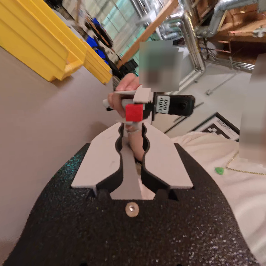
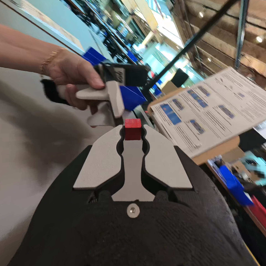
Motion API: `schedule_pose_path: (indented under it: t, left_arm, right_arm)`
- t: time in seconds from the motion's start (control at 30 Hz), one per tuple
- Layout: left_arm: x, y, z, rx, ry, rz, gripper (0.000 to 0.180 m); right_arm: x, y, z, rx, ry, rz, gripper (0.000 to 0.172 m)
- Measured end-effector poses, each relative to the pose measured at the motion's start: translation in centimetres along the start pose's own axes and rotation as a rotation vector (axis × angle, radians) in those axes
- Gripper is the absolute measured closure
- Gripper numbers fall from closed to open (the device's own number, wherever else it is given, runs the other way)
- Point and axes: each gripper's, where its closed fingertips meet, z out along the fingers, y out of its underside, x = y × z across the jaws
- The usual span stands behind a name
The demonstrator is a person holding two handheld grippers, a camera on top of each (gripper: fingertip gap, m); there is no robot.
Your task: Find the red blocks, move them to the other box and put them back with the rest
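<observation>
A small white printed label (image 1: 163, 104) stood on the black camera body mounted on the other handheld gripper, in the left wrist view; its dark characters lay sideways. Behind it, a white board with a bold black square-patterned marker and a line of print (image 1: 218, 130) lay on the floor, partly hidden by a pale sleeve. In the right wrist view, white printed sheets with blue pictures and rows of fine text (image 2: 208, 106) rested on a tilted brown board; motion blur left the lines unreadable. A second small label (image 2: 120, 76) sat on the far gripper's black camera, also blurred.
</observation>
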Motion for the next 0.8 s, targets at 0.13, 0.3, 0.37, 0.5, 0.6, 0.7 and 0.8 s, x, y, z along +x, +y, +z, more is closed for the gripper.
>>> schedule_pose_path:
  t: [0.13,0.3,0.37,0.5,0.6,0.7,0.8]
  left_arm:
    - [-4.2,-1.5,-2.0,0.136,-0.275,0.125,0.137]
    - [-6.9,-2.1,-4.8,0.201,-0.641,0.306,0.137]
    - [-7.8,-1.9,-5.2,0.169,-0.717,0.340,0.137]
    - [-8.5,-1.0,-4.5,0.146,-0.685,0.275,0.137]
    - [-9.3,0.0,-4.0,0.099,-0.672,0.242,0.137]
    - [-10.2,0.4,-4.4,0.064,-0.715,0.255,0.137]
    - [-10.1,0.3,-4.4,0.064,-0.711,0.258,0.137]
  right_arm:
    - [8.5,6.9,-5.0,-0.257,0.385,0.265,0.150]
    - [15.0,15.7,-16.9,-0.442,0.845,0.647,0.150]
    - [16.5,17.5,-19.6,-0.473,0.936,0.690,0.150]
    - [18.9,21.8,-21.3,-0.652,0.941,0.706,0.150]
    - [19.7,24.3,-22.1,-0.757,0.949,0.736,0.150]
    - [18.9,26.1,-22.1,-0.820,0.910,0.784,0.150]
    - [18.2,26.6,-23.4,-0.872,0.945,0.771,0.134]
